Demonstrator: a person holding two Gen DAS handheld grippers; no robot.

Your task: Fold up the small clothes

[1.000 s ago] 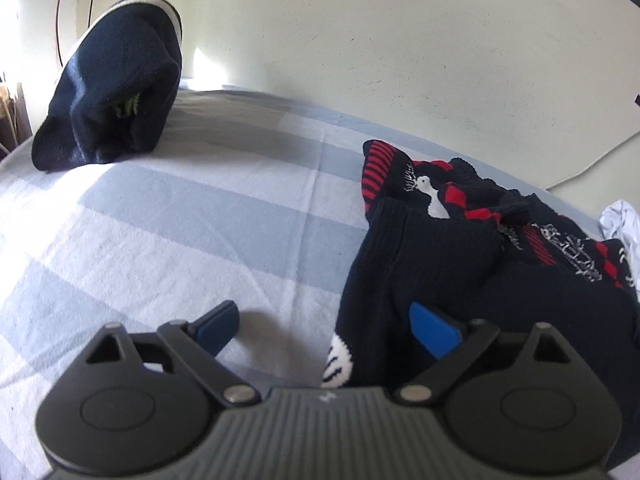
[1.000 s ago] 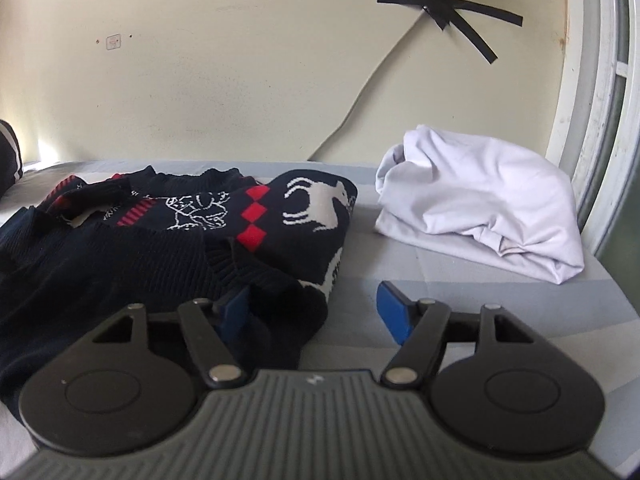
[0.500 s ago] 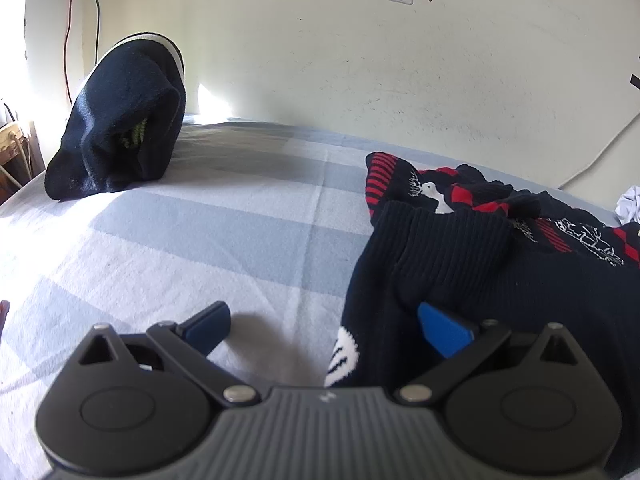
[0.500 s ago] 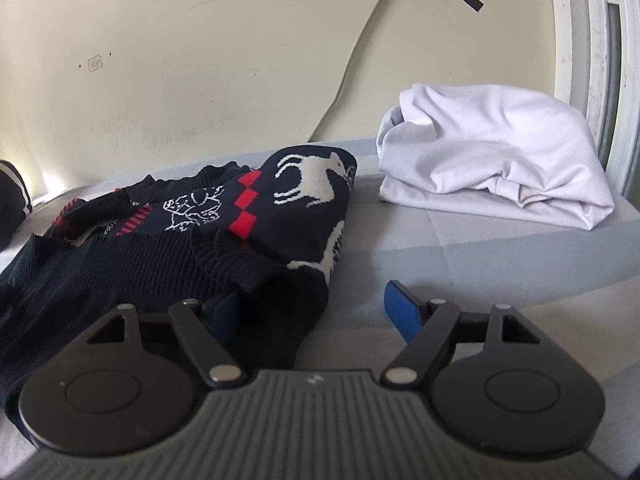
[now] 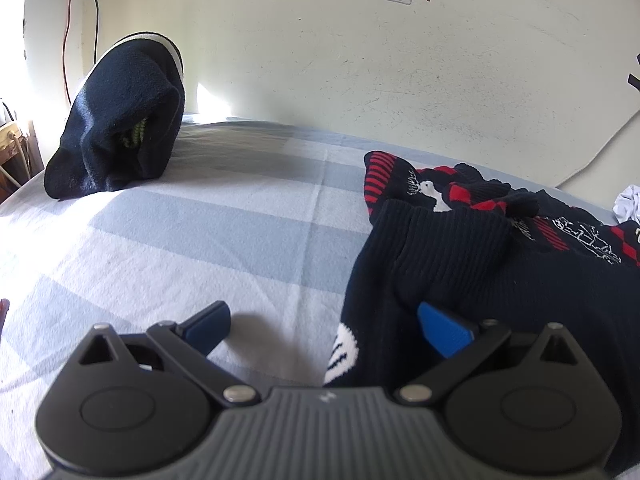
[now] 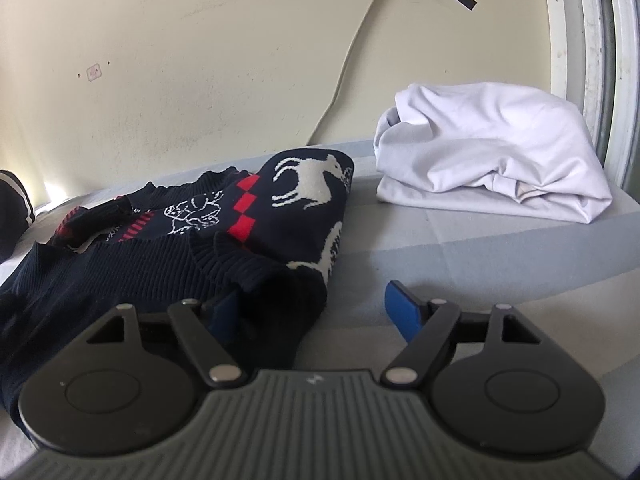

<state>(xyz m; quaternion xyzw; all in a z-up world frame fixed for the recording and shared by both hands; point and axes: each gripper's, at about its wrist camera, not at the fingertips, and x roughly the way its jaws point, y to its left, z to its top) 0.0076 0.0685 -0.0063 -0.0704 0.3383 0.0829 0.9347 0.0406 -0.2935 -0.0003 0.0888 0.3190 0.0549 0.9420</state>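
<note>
My bed's blue-and-white checked sheet (image 5: 200,240) carries the navy knitted reindeer sweater (image 6: 168,264), half folded, so I work its two near corners. My left tongs (image 5: 324,328) and right tongs (image 6: 316,312) both gape wide, cloth between their jaws, ungripped. The folded white garment (image 6: 492,152) and dark navy bundle (image 5: 120,120) lie well clear.

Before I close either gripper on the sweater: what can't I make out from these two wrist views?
- Right wrist view: the right gripper left finger's tip is buried in the navy sweater hem.
- Left wrist view: the sweater near edge is hidden behind the left gripper body.
- Left wrist view: the white garment is cut off by the right edge.
- Left wrist view: the dark folded garment holds something green, too small to identify.
</note>
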